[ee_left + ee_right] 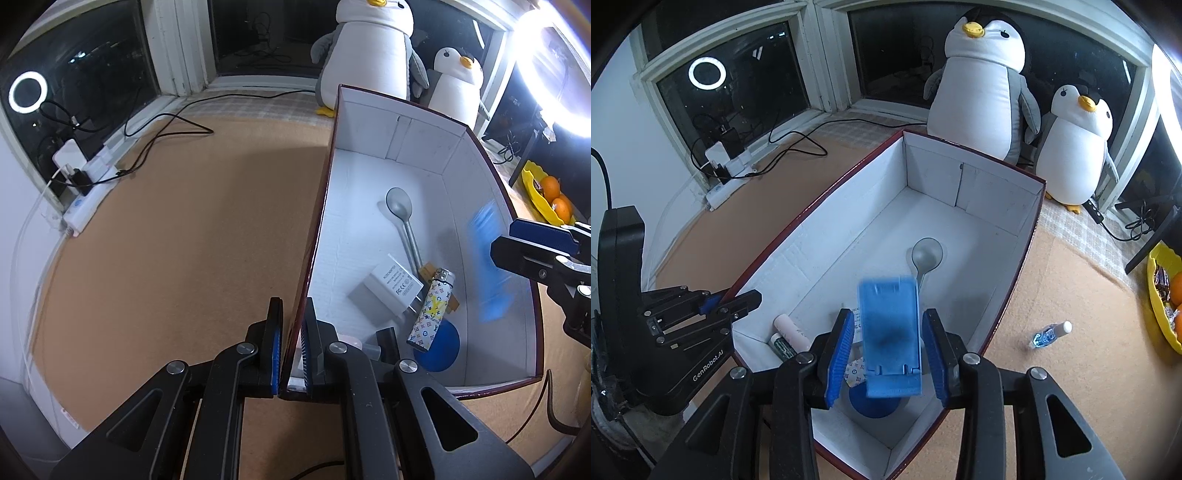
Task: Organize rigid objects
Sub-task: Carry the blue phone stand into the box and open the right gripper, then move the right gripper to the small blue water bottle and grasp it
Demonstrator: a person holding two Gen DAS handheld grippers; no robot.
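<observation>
A white-lined box with a dark red outside [491,173] [975,192] stands on the tan mat. My left gripper [292,350] [733,297] is shut on the box's left wall near its front corner. My right gripper [888,350] [517,240] is open above the box. A blue plastic piece [890,332] [491,266] is blurred between its fingers and touches neither pad. In the box lie a metal spoon [400,210] [925,254], a white adapter [391,284], a patterned lighter [430,310], a blue disc [443,347] [873,404] and a pink tube [792,330].
A small bottle with a blue label [1049,334] lies on the mat right of the box. A yellow tray with oranges [1161,299] [543,192] sits at the far right. Two plush penguins [982,88] stand behind the box. A power strip with cables [85,184] lies by the window.
</observation>
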